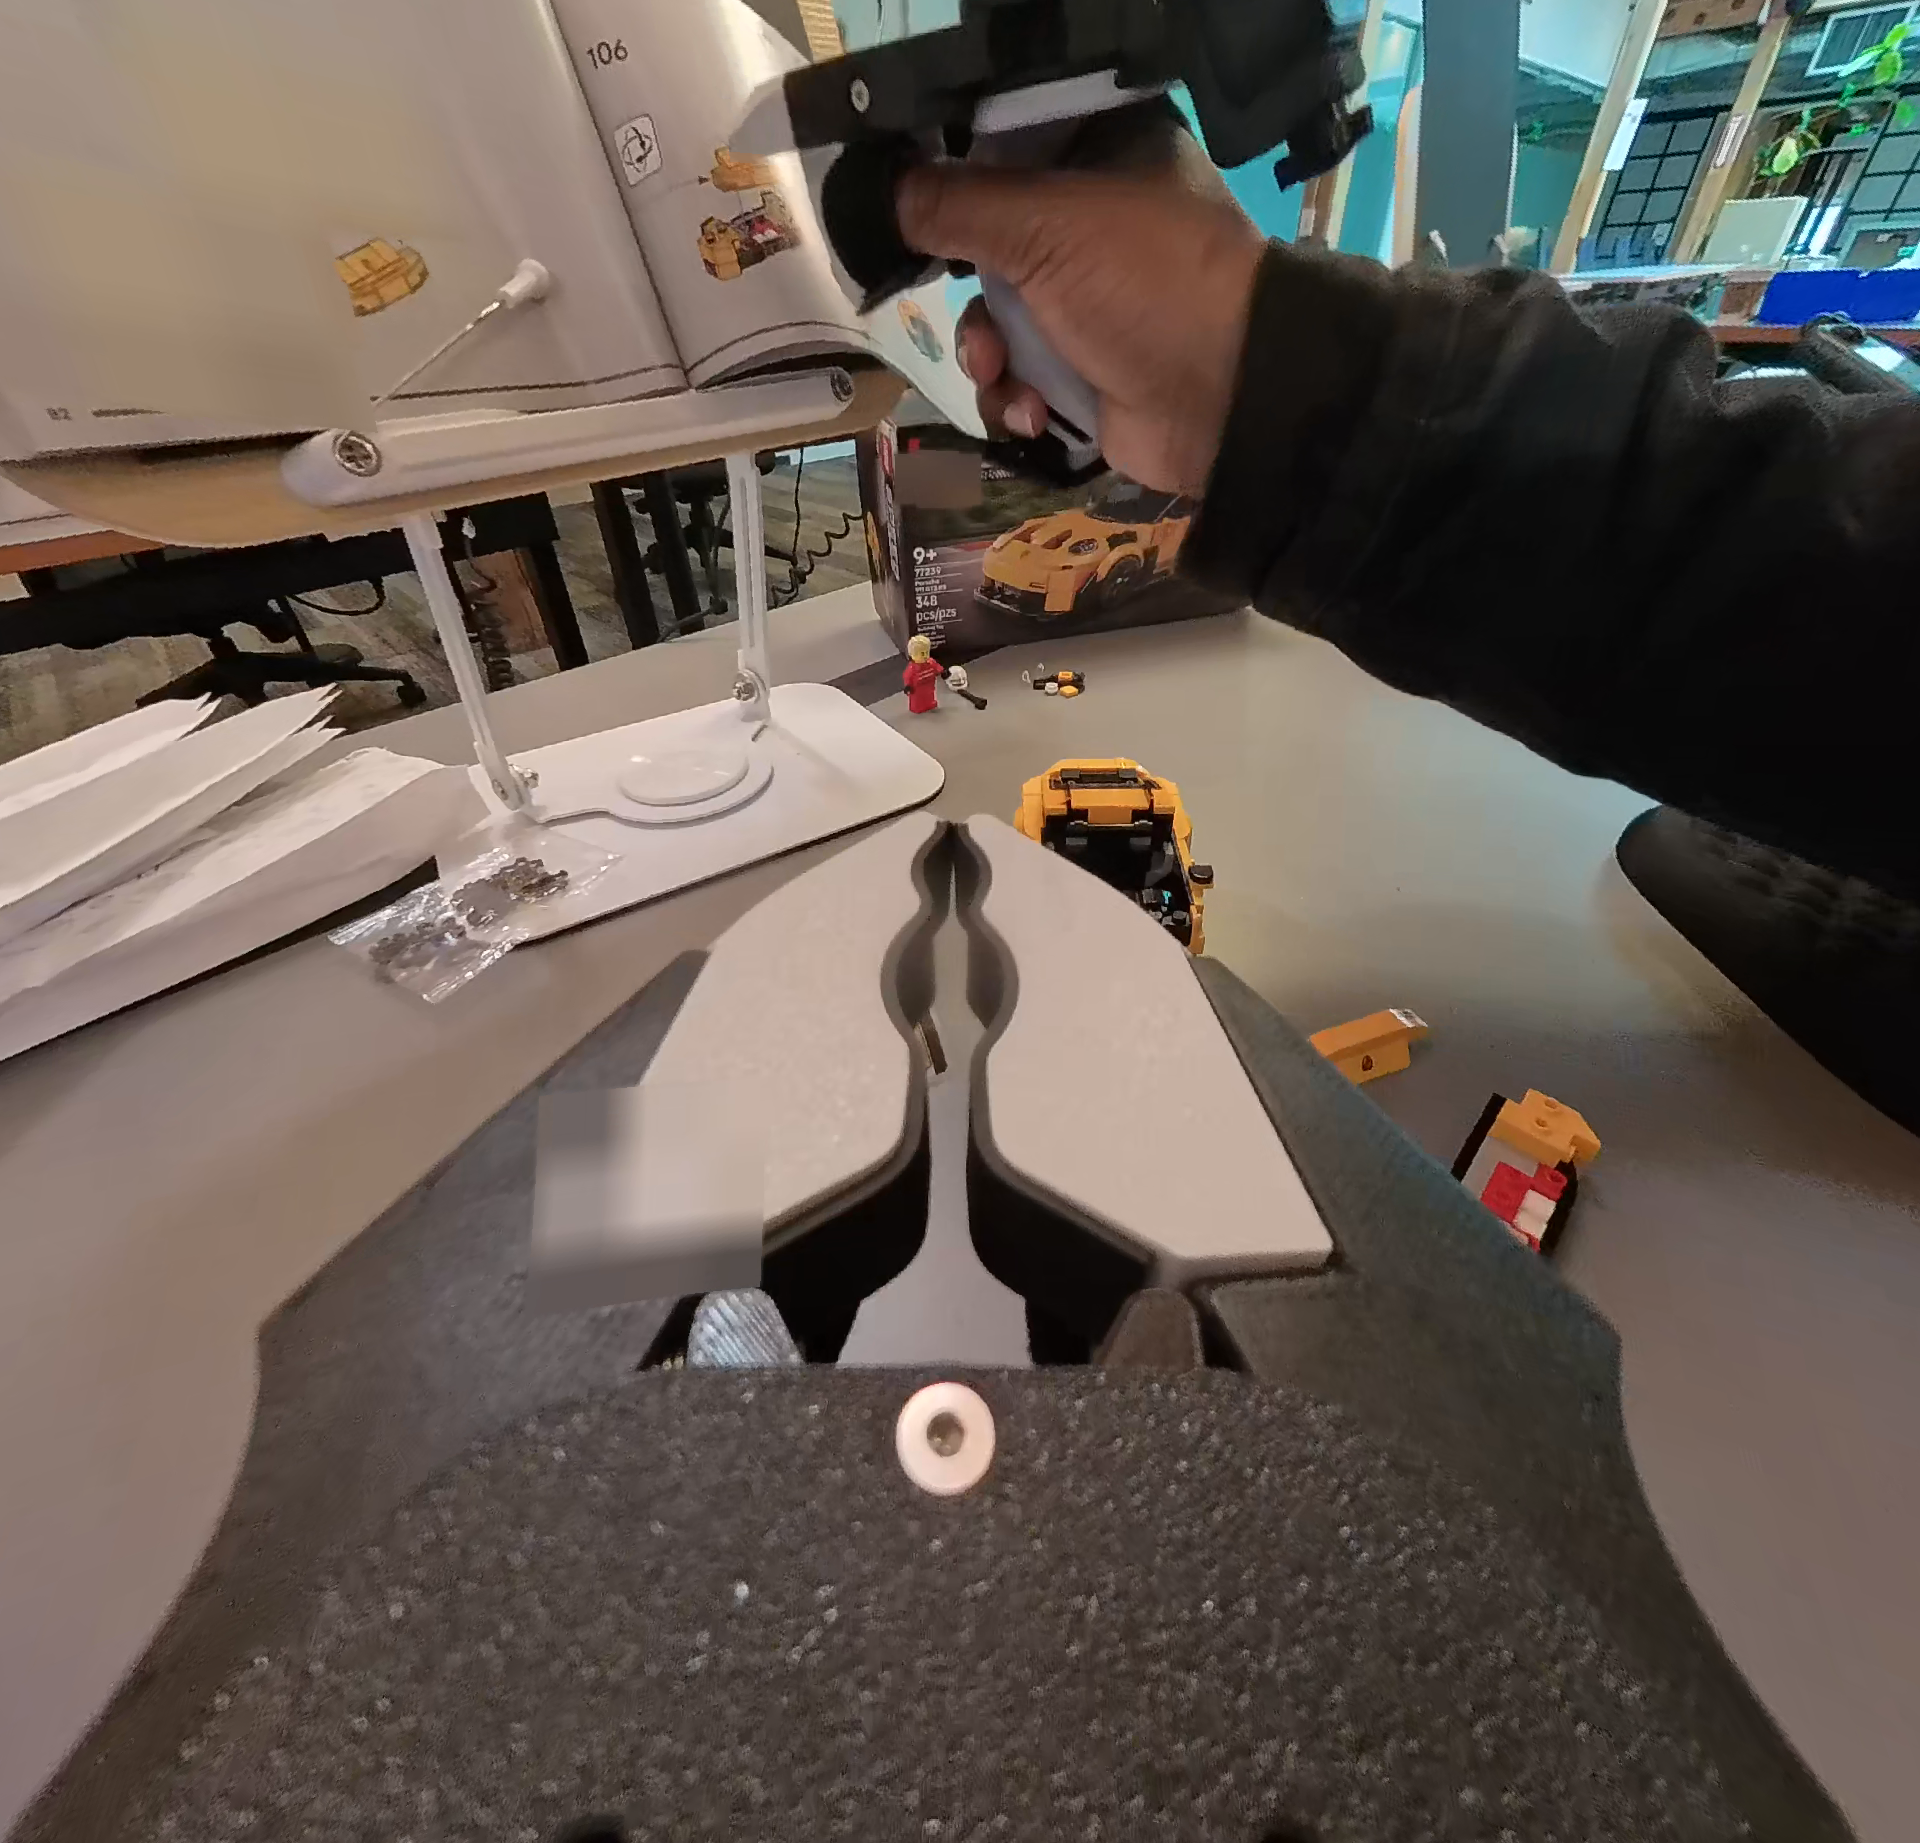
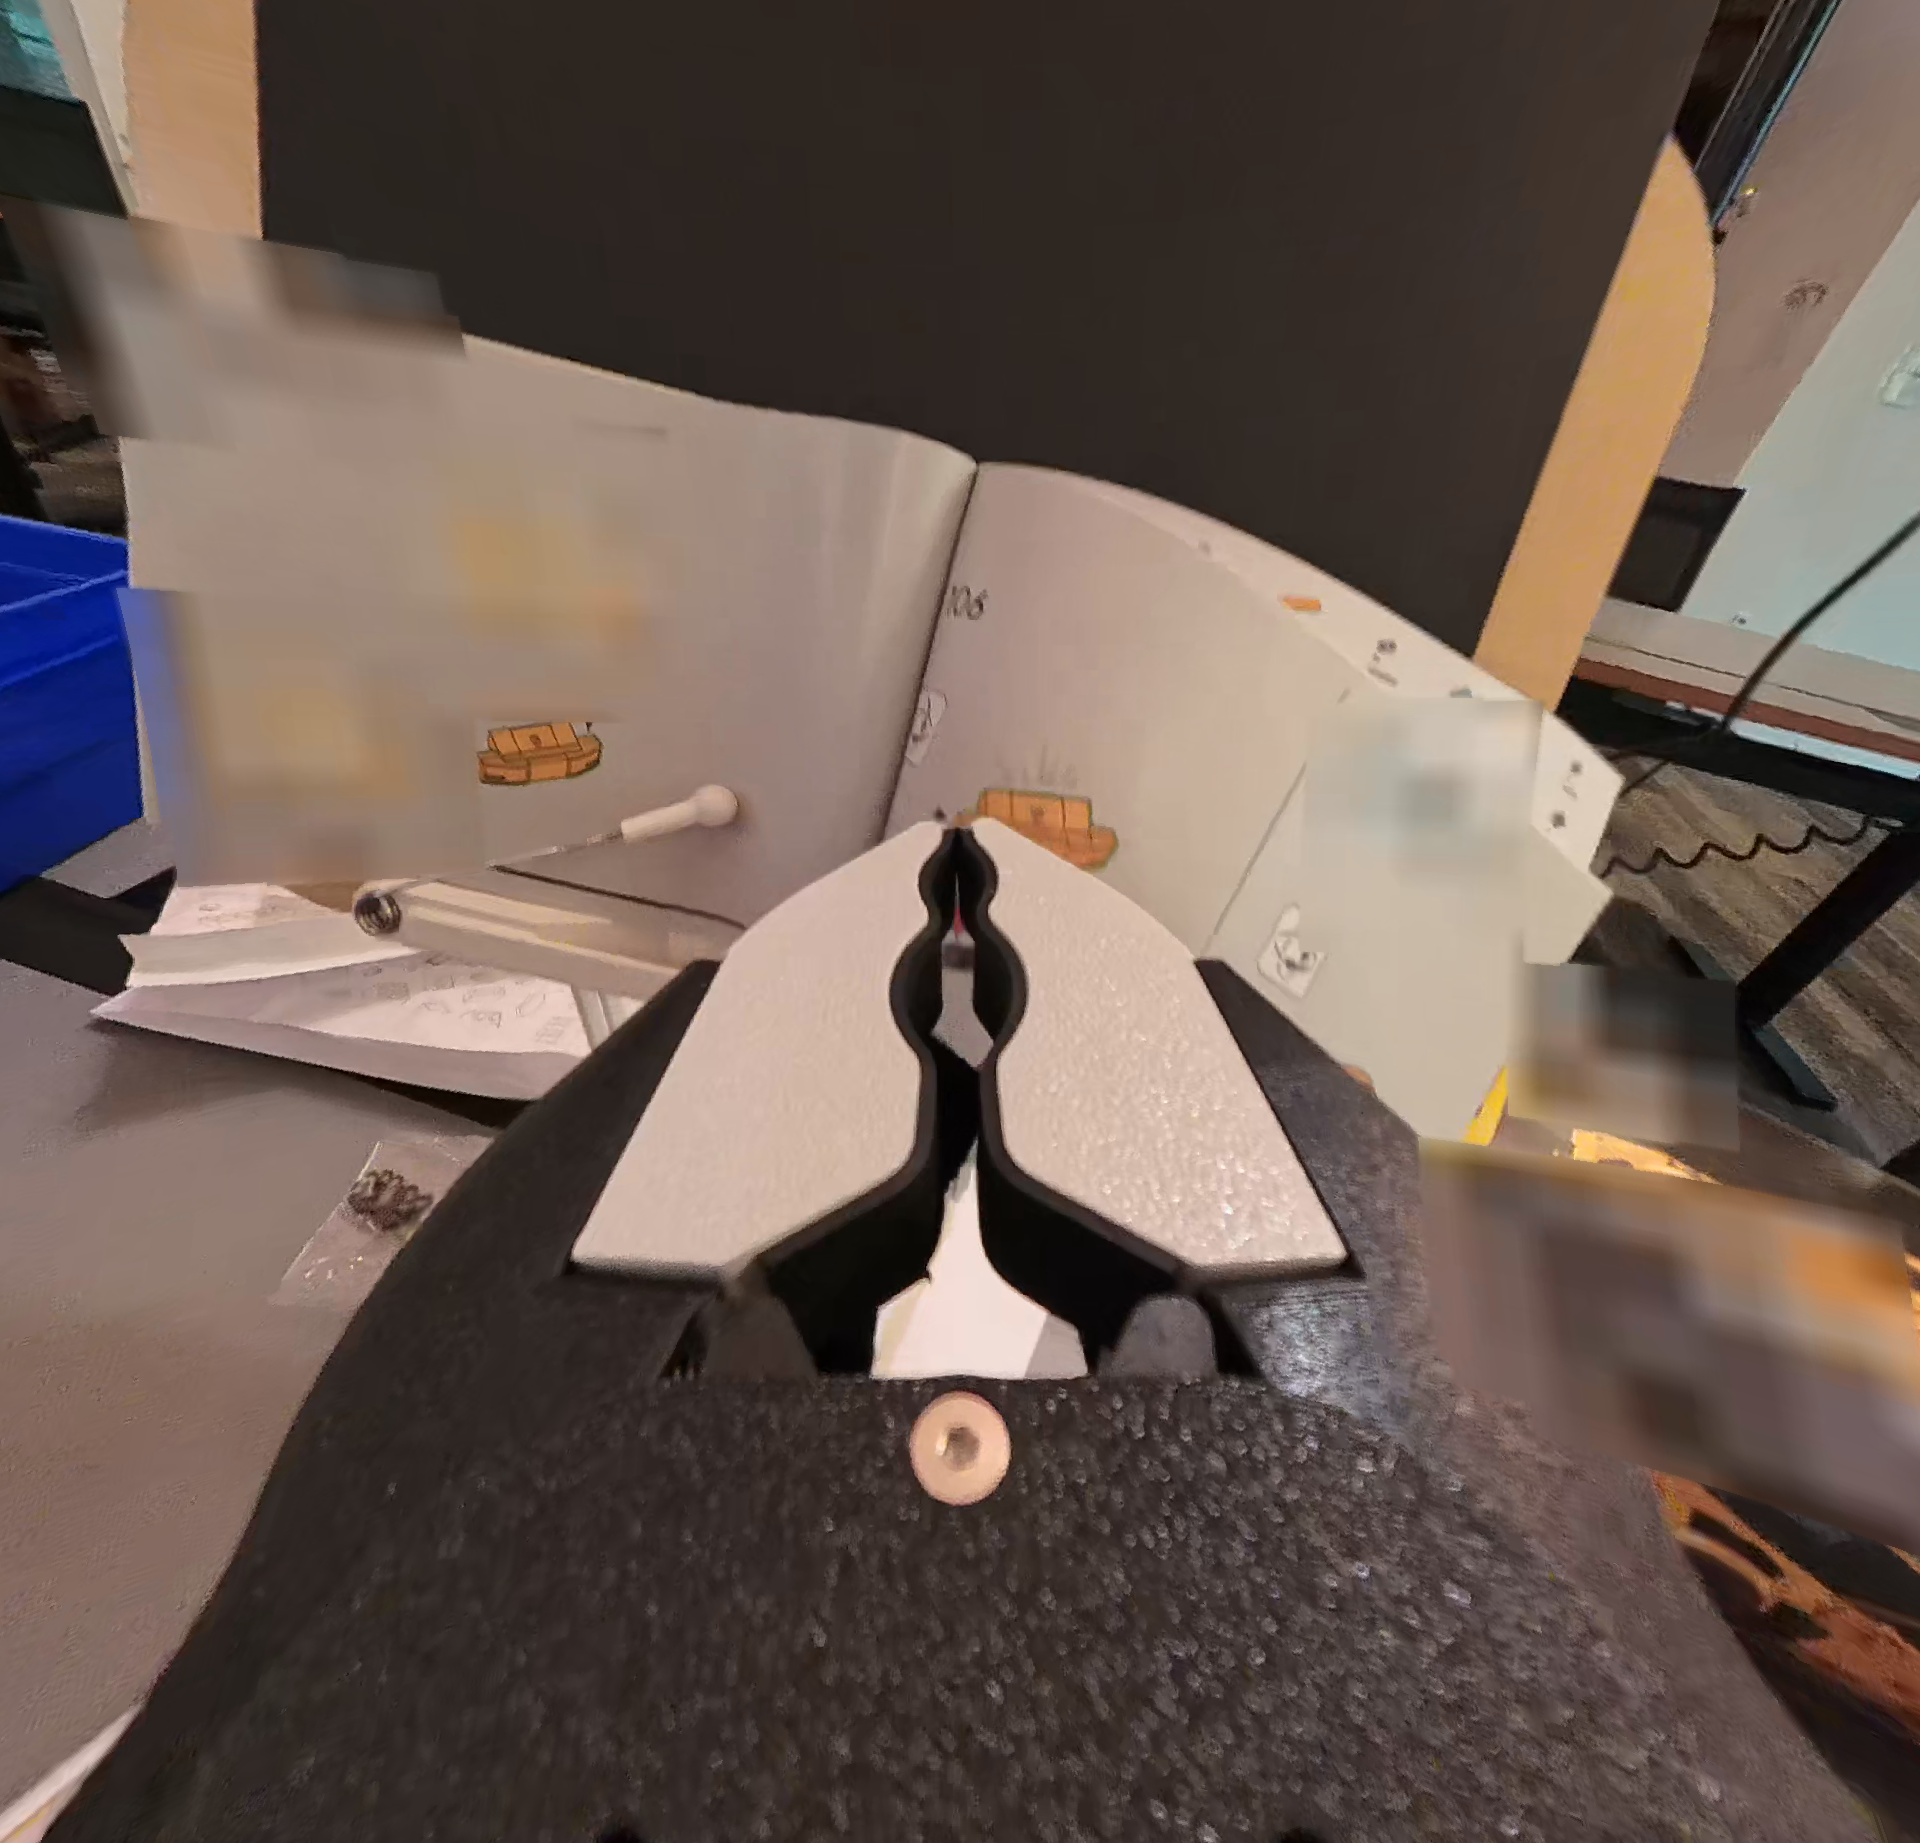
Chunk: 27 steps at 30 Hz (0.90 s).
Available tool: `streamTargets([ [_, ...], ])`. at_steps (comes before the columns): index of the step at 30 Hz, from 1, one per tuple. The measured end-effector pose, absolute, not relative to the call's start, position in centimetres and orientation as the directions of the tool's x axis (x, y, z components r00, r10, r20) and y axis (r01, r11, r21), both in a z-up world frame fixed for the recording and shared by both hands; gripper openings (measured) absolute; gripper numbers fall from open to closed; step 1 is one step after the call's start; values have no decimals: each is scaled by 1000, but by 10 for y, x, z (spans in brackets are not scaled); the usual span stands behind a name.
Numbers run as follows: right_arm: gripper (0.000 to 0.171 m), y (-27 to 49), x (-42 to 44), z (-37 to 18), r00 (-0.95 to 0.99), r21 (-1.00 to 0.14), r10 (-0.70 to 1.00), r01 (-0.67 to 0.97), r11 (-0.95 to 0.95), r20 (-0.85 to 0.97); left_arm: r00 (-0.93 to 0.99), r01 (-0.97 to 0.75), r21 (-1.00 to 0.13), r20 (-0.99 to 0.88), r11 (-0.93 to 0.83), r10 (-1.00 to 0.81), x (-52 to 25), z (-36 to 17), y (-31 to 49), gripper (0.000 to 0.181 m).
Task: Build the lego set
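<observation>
While both grippers had their fingers pressed together on nothing, the yellow lego car [image 1: 1127, 837] sat on the grey table [image 1: 1351, 754].
Near the car's front lay a small yellow piece [image 1: 1366, 1043] and a red, white and yellow sub-assembly [image 1: 1522, 1175]; behind the car stood a red minifigure [image 1: 922, 673] and the set's box [image 1: 1039, 546]. The left gripper [image 1: 951, 837] hung just beside the car, while the right gripper [image 2: 961, 837], held in a hand [image 1: 1091, 307], pointed at the open instruction booklet [image 2: 727, 598] on its white stand [image 1: 727, 765].

Left hand-held gripper [image 1: 951, 837] held low, fingertips meeting. Right hand-held gripper [image 2: 958, 837] raised, fingertips together, gripped by right hand [image 1: 1101, 307] in dark sleeve.
</observation>
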State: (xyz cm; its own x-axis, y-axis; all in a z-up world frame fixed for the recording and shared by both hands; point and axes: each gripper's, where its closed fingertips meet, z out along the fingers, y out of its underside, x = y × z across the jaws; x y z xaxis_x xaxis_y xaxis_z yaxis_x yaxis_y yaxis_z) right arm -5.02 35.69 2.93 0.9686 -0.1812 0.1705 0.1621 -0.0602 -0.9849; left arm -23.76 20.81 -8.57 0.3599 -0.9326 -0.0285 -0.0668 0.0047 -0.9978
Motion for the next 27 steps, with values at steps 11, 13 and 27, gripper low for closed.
streamTargets([
  [11, 0, 341, -38, 8, 969, -984, -182, 155, -89, 169, 343, -84, -996, -30, 1, -939, -235, -90, 207, 0],
  [13, 0, 342, -39, 12, 969, -984, -178, 156, -82, 169, 341, -84, -996, -27, -2, -940, -235, -91, 207, 0],
  [27, 0, 350, -38, 32, 977, -979, 73, 201, -23, 199, 331, -87, -996, -22, -7, -944, -234, -91, 205, 0],
])
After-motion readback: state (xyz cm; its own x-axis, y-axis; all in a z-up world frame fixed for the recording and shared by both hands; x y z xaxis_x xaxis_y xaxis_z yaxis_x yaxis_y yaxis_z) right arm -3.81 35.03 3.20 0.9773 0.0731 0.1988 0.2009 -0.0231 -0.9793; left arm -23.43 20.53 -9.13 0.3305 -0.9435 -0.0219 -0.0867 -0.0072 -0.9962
